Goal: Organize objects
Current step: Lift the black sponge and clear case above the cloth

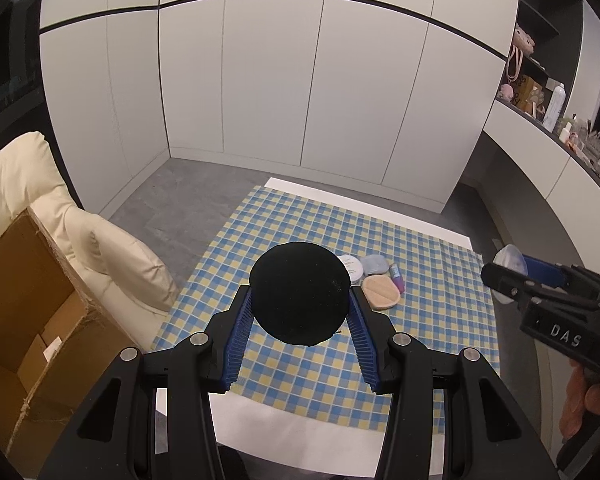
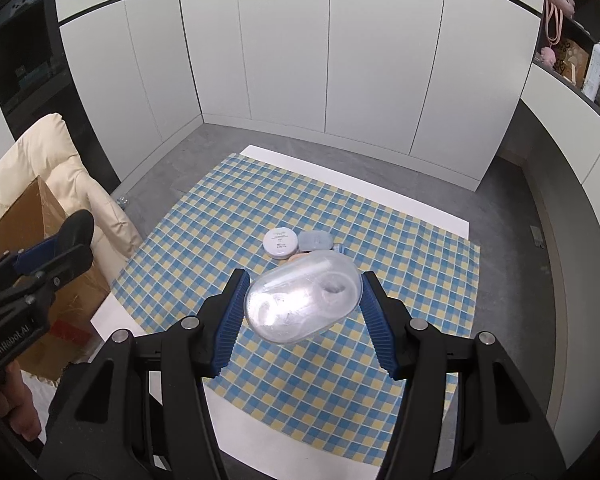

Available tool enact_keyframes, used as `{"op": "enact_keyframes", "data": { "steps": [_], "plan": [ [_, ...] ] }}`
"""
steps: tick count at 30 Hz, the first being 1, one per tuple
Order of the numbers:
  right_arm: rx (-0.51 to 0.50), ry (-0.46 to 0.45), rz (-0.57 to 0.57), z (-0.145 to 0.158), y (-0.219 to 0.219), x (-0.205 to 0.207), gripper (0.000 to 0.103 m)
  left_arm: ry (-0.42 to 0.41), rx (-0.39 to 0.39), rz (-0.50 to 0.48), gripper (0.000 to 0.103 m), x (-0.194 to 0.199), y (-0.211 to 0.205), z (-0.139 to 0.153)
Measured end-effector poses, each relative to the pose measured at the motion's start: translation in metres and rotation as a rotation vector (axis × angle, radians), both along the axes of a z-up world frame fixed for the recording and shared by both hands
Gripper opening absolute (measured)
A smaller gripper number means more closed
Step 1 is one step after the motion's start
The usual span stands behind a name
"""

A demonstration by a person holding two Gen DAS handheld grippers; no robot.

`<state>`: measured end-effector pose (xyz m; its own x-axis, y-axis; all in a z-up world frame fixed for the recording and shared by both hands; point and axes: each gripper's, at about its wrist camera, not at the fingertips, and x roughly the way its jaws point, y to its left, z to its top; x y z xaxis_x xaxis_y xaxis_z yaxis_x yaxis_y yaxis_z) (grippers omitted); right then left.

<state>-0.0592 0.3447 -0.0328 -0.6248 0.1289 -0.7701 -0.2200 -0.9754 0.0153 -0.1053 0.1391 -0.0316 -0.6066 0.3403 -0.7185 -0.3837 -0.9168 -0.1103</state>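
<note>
My left gripper (image 1: 300, 300) is shut on a round black pad (image 1: 299, 293) and holds it above the checked cloth (image 1: 440, 320). My right gripper (image 2: 303, 294) is shut on a clear oval plastic case (image 2: 303, 295), also above the cloth (image 2: 220, 216). On the cloth lie a white round jar (image 2: 280, 242), a grey-blue case (image 2: 315, 240), a beige puff (image 1: 381, 293) and a small purple tube (image 1: 397, 279). The right gripper shows at the right edge of the left wrist view (image 1: 512, 276). The left gripper shows at the left edge of the right wrist view (image 2: 74, 240).
An open cardboard box (image 1: 24, 320) stands left of the table, against a cream armchair (image 1: 112, 256). White cupboards (image 1: 280, 100) fill the back. A shelf with bottles and bags (image 1: 548, 104) runs along the right. The white table edge (image 1: 320, 436) is near me.
</note>
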Motion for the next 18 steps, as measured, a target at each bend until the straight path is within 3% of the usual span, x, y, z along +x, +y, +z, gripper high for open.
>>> {"op": "enact_keyframes", "data": {
  "steps": [18],
  "plan": [
    [0.020,-0.002,0.082,-0.005,-0.050,-0.024,0.059,-0.001,0.016,0.092,0.047,-0.008,-0.051,0.002]
  ]
}}
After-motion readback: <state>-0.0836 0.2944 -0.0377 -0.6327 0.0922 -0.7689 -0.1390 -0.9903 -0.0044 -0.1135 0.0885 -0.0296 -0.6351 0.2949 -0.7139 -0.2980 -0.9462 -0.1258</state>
